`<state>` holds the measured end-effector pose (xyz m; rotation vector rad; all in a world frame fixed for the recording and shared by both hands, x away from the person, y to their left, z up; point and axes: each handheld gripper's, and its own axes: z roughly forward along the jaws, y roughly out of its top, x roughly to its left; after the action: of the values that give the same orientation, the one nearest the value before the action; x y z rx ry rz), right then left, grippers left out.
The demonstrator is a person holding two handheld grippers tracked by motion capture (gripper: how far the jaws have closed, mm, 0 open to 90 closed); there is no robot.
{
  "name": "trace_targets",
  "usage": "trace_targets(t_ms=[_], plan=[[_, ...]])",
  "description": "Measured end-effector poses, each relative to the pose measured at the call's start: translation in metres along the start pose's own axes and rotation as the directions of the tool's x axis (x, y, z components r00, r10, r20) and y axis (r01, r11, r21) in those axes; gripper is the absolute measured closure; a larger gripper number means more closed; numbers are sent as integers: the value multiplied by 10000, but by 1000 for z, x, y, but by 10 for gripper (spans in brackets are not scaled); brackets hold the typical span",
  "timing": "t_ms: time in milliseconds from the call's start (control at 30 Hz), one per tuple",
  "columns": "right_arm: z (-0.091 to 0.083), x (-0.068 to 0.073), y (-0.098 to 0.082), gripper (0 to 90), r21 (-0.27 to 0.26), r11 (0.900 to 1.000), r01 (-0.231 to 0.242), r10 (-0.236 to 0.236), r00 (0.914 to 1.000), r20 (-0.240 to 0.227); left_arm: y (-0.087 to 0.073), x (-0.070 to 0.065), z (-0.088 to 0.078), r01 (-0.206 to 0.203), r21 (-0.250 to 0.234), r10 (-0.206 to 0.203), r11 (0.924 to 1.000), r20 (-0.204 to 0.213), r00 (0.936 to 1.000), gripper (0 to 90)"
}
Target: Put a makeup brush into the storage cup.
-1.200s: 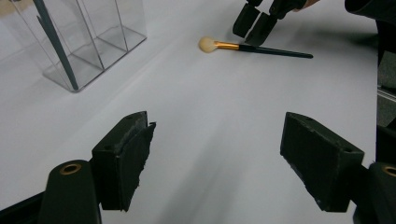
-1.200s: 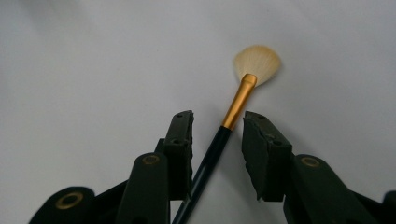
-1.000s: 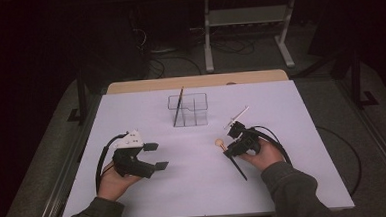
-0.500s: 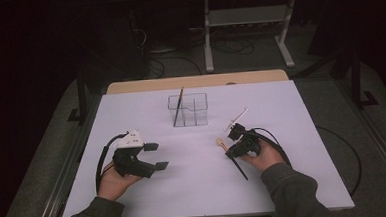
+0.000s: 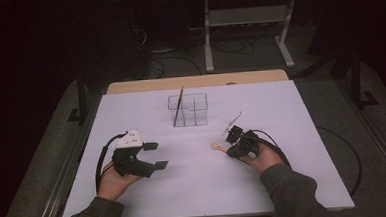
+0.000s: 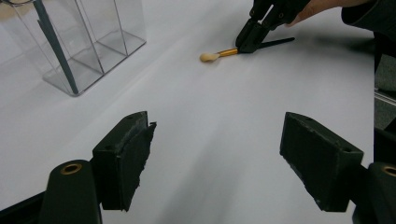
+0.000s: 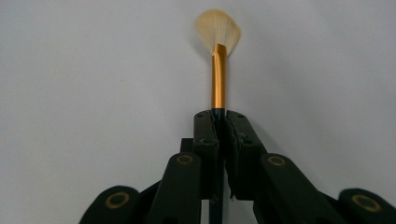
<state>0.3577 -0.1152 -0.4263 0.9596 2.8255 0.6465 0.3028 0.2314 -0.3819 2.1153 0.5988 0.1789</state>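
Observation:
A makeup brush point(image 5: 218, 146) with a gold ferrule point(image 7: 218, 79), pale fan bristles point(image 7: 217, 30) and a dark handle lies low on the white table point(image 5: 281, 114), right of centre. My right gripper point(image 5: 231, 146) is shut on its handle just behind the ferrule; the jaws meet around it at my right gripper point(image 7: 222, 126). The same brush point(image 6: 219, 53) and right gripper point(image 6: 250, 38) show far off in the left gripper view. My left gripper point(image 5: 153, 156) rests at the left, open and holding nothing, with my left gripper point(image 6: 217, 163) wide apart over bare table.
A clear divided organizer point(image 5: 195, 110) stands at the table's middle back, with a dark slim brush point(image 5: 179, 106) leaning in its left compartment; the organizer point(image 6: 107, 32) and brush point(image 6: 53, 44) also show close up. Cables trail from both grippers. Dark floor surrounds the table.
The right gripper and the brush have shifted very slightly toward the near edge. The left gripper has stayed put and open.

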Motion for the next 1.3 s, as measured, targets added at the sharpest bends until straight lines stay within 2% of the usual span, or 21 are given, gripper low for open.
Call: trace_targets(t_ms=[133, 367, 767, 967, 1200, 1300], plan=[[0, -3, 0, 827, 4, 9999, -120, 120, 9996, -254, 0, 0, -1, -85, -13, 85, 10000, -52, 10000, 238], [-1, -9, -1, 828, -62, 9996, -291, 287, 9976, -633, -1, 1, -1, 14, -43, -14, 10000, -21, 10000, 238], [-7, -13, -3, 828, -293, 9983, -511, 483, 9947, -904, -1, 2, -1, 69, -101, -69, 9999, 15, 10000, 238], [-9, -14, -5, 828, -310, 9984, -470, 439, 9945, -948, -1, 4, -1, 155, -66, -155, 9999, 32, 9999, 239], [-12, -13, -5, 828, -428, 9975, -567, 516, 9923, -1125, -1, 4, -1, 126, -69, -126, 9999, 57, 9999, 239], [-13, -14, -5, 828, -499, 9977, -466, 406, 9924, -1157, -1, 4, -1, 41, -34, -41, 10000, 102, 9999, 246]])
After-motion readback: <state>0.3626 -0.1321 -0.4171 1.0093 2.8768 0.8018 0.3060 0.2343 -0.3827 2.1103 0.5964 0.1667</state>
